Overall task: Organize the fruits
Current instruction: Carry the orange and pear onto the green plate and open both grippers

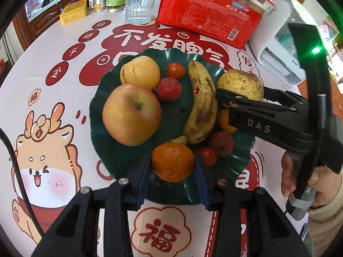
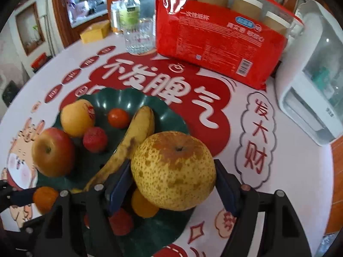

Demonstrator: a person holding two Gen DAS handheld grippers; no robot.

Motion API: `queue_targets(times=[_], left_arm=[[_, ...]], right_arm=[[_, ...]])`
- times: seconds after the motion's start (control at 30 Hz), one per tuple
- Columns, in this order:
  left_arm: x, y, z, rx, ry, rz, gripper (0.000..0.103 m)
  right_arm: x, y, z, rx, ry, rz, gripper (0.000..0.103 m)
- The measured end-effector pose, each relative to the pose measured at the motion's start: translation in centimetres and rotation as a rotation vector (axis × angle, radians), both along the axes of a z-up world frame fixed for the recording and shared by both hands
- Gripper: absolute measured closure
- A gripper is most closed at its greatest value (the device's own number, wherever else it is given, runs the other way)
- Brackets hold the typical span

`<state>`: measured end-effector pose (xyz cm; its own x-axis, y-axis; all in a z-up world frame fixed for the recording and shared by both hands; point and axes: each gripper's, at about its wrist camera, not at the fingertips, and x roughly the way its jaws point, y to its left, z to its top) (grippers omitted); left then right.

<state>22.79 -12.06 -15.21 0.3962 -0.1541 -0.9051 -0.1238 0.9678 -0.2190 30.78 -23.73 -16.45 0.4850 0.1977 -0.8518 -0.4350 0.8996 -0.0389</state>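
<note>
A dark green scalloped plate [image 1: 100, 145] holds an apple [image 1: 131, 114], a yellow fruit [image 1: 140, 71], a banana [image 1: 202, 105], small red fruits and a cherry tomato [image 1: 175, 70]. My left gripper [image 1: 173, 171] is shut on a mandarin [image 1: 173, 162] at the plate's near edge. My right gripper [image 2: 173, 184] is shut on a speckled brown pear [image 2: 173, 169] over the plate's right edge; it also shows in the left wrist view [image 1: 240, 83]. Under the pear lie an orange fruit [image 2: 142, 205] and a red one [image 2: 121, 220].
A red pack of paper cups [image 1: 212, 15] lies behind the plate. A glass [image 1: 139, 8], bottles and a yellow box [image 1: 72, 12] stand at the back left. A white appliance [image 1: 285, 49] stands at the right. The table has a red and white printed cover.
</note>
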Motion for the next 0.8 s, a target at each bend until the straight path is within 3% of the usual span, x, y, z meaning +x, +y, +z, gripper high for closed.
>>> queue_targets(times=[0.37, 0.4, 0.53, 0.8], left_arm=[[0.8, -0.3, -2.0, 0.065, -0.022, 0.041, 0.064], [0.8, -0.3, -2.1, 0.076, -0.023, 0.046, 0.060], [0.5, 0.3, -2.0, 0.115, -0.039, 0.083, 0.026], [-0.1, 1.3, -1.0, 0.121, -0.046, 0.099, 0.023]], right_arm=[[0.9, -0.9, -0.6, 0.124, 0.009, 0.014, 0.029], [0.9, -0.8, -0.6, 0.121, 0.006, 0.016, 0.029], [0.9, -0.7, -0.5, 0.126, 0.010, 0.014, 0.028], [0.0, -1.4, 0.9, 0.135, -0.050, 0.030, 0.028]])
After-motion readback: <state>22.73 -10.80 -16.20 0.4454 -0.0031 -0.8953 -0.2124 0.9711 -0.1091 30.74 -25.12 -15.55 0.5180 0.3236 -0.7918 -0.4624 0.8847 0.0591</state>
